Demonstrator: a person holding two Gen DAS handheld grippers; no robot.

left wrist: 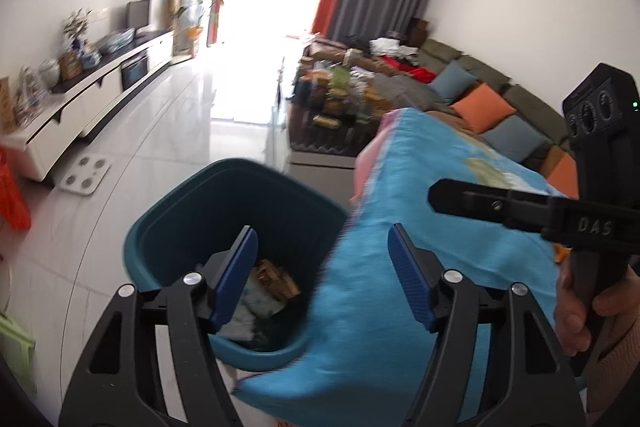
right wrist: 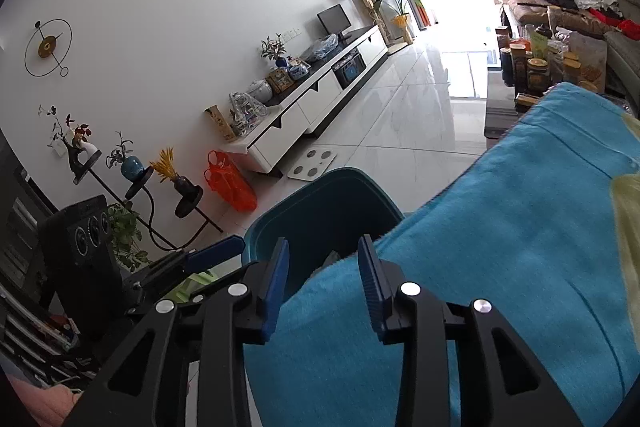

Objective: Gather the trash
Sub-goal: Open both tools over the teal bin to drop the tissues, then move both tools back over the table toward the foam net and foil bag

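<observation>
A teal trash bin [left wrist: 240,199] stands on the floor beside a table draped in a blue cloth [left wrist: 460,239]. At the bin's bottom lie a brown wrapper [left wrist: 280,283] and white crumpled paper [left wrist: 252,307]. My left gripper [left wrist: 323,231] hangs open over the bin's right rim, with nothing between its blue pads. My right gripper [right wrist: 323,241] is also open and holds nothing; it sits above the cloth edge, with the bin [right wrist: 320,203] just ahead. The left wrist view shows the right tool held by a hand [left wrist: 576,307] at the right edge.
The tiled floor holds a white bathroom scale [left wrist: 86,173] and an orange plastic bag [right wrist: 232,183]. A long white TV cabinet [right wrist: 304,115] runs along the wall. Black plant stands [right wrist: 136,187] stand near the bag. A cluttered coffee table [left wrist: 340,99] and sofa [left wrist: 500,99] lie beyond.
</observation>
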